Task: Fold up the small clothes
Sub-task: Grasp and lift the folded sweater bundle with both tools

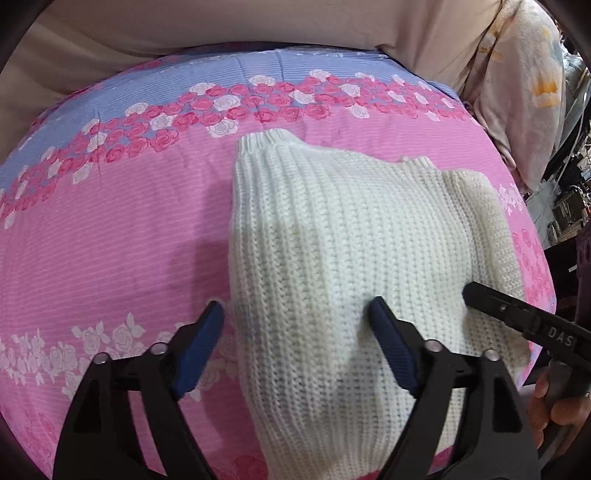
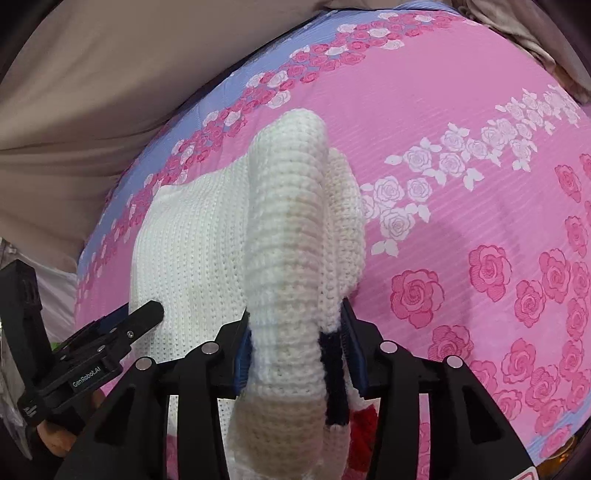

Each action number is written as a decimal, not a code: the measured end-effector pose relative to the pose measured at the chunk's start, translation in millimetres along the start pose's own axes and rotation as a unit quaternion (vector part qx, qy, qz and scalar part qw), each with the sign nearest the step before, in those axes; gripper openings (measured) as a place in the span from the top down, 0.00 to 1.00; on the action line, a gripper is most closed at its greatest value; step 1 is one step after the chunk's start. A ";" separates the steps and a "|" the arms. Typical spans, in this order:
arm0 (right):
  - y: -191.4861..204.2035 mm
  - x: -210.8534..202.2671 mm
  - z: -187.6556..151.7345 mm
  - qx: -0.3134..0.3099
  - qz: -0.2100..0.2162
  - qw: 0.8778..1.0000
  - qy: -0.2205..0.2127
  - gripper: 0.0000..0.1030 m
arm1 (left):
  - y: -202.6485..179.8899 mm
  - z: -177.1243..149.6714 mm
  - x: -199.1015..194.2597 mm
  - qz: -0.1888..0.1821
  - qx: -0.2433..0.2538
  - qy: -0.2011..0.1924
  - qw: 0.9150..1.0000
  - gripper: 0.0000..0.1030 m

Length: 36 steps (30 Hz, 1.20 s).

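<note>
A small white knitted sweater (image 1: 332,236) lies on a pink floral bedsheet (image 1: 110,229). In the left wrist view my left gripper (image 1: 297,317) is open, its blue-padded fingers spread over the sweater's near left edge, one finger (image 1: 388,332) resting on the knit. My right gripper (image 2: 295,332) is shut on a bunched, folded-over part of the sweater (image 2: 288,229), likely a sleeve, lifted in a roll. The right gripper's black tip (image 1: 480,295) shows at the sweater's right side in the left view. The left gripper (image 2: 147,314) shows at the lower left of the right view.
A beige blanket or pillow (image 1: 221,26) lies along the far edge of the bed. A floral cloth (image 1: 524,92) hangs at the right. Red and dark knit trim (image 2: 362,424) shows under the held fold. Cluttered shelves (image 1: 569,206) stand beyond the bed's right edge.
</note>
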State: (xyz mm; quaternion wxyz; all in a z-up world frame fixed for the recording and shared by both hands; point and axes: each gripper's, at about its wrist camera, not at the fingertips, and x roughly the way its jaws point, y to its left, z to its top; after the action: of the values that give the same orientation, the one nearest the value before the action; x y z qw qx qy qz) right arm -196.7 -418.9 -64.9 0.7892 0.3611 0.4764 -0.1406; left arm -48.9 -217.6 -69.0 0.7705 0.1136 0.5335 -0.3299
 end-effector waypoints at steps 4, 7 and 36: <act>-9.6 16.9 5.5 0.020 0.015 1.000 0.014 0.36 | 5.4 3.2 12.6 -0.017 -0.023 0.015 0.999 0.13; -20.6 30.0 6.3 0.064 0.060 0.996 0.028 0.35 | 5.5 7.5 16.7 -0.049 -0.044 0.036 0.997 0.21; 218.7 -143.1 21.9 -0.159 0.149 0.965 -0.144 0.65 | 63.4 41.5 -252.1 -0.005 0.005 -0.163 0.987 0.67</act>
State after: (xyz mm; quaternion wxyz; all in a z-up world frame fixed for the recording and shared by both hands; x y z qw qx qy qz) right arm -131.1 -298.7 158.9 0.9087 0.2739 0.3151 0.0051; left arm -31.7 -93.9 162.7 0.8449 0.0599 0.3998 -0.3503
